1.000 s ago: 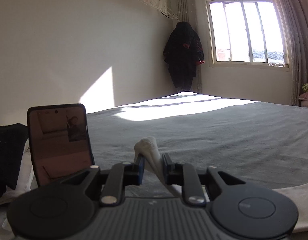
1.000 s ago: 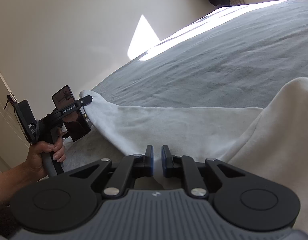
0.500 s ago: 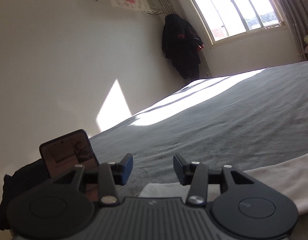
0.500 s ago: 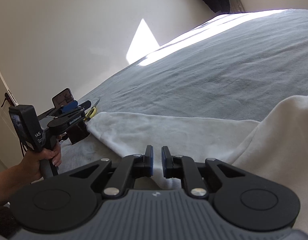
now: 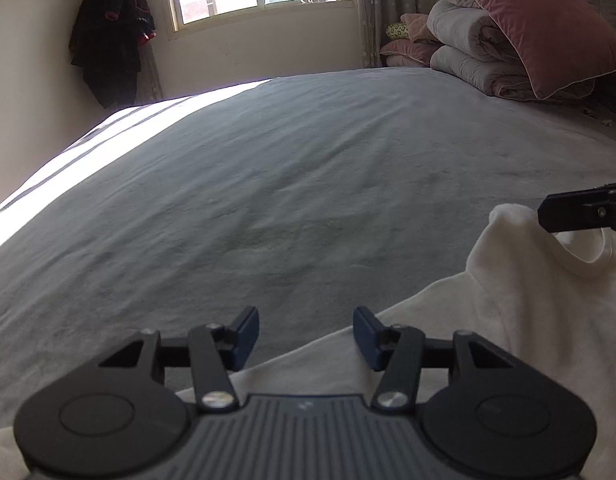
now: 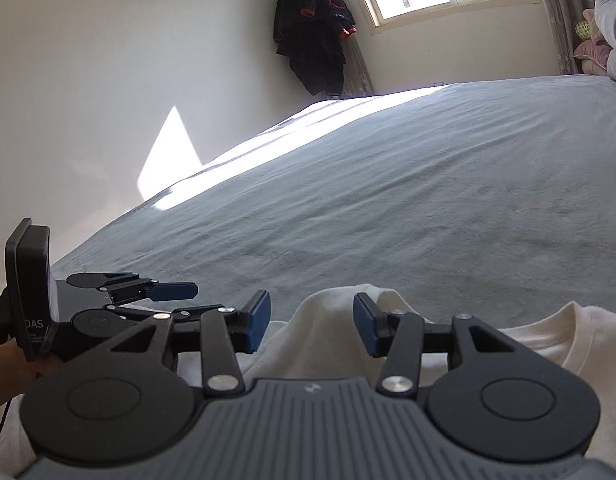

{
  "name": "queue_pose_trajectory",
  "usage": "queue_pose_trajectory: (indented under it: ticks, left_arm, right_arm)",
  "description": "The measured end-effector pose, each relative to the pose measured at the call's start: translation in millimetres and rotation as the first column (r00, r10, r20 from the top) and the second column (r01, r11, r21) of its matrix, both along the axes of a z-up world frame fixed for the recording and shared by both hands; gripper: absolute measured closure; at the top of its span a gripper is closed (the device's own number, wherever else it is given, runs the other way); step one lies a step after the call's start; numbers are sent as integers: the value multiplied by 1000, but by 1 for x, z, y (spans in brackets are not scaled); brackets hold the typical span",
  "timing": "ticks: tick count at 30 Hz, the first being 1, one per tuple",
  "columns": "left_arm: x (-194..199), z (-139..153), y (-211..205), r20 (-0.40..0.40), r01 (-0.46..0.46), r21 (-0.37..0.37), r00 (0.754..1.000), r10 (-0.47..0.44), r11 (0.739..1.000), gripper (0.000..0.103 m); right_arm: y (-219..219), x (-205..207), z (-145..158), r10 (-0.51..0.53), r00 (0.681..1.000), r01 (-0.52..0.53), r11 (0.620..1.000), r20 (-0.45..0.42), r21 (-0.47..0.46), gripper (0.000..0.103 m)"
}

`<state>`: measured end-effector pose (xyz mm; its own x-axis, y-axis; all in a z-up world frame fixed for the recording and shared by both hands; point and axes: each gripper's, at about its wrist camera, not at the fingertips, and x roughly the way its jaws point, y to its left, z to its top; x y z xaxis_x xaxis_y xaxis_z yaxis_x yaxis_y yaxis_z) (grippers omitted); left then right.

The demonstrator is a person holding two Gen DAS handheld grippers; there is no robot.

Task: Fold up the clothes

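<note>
Both hand-held grippers, left & right, wide apart, gripping nothing, over cream cotton T-shirt on grey bed.

Ahead of both claws, open grey bed stretching to the window wall. Stacked quilts and pillows blocking the far right corner. Raised fold of white shirt bunched between right claw fingers. Left claw close alongside.

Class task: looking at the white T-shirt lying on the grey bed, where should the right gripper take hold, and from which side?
Probably the raised fold of the white T-shirt, approached from the near edge: it stands up between the open right gripper.
</note>
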<state>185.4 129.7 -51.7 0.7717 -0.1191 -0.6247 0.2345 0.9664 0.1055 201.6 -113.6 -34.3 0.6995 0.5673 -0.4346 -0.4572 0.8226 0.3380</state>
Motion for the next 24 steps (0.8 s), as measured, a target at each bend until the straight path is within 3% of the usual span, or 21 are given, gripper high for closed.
queue_pose_trajectory:
  ticks: [4,10,14,17,18,20,21,22,24]
  left_arm:
    - [9,1,9,-45,23,-46,999,-25,999,49]
    - [9,11,19,-74,84,-87,993,-90,993,49]
    - [13,3,21,-131,144,-100,979,-157,984,43]
    - [15,2,23,-144,126,-121,979,-143,985,43]
    - [15,2,22,-141,116,-121,981,-132,986,47]
    - [12,1,17,-127,114,-100,984,-127,988,65]
    - [11,1,14,-126,110,-95,985,-122,989,87]
    - [7,1,7,-116,101,-74,987,-109,992,97]
    - [-5,2,-10,-61,83,17,995,-82,996,99]
  right_arm:
    - [1,13,-18,-77,997,75,995,-32,-71,52]
    - [23,18,-31,-88,996,87,980,0,-177,52]
    - [32,20,-38,-102,994,105,965,24,-242,52]
    - [37,21,-40,-96,994,104,950,43,-293,50]
    - [37,21,-41,-95,994,104,947,46,-304,50]
    - [36,20,-41,-93,995,103,947,45,-305,54]
    - [36,20,-40,-93,995,102,947,46,-304,60]
    - [35,20,-40,-92,995,102,947,46,-304,64]
    - [36,17,-39,-91,994,104,946,55,-309,71]
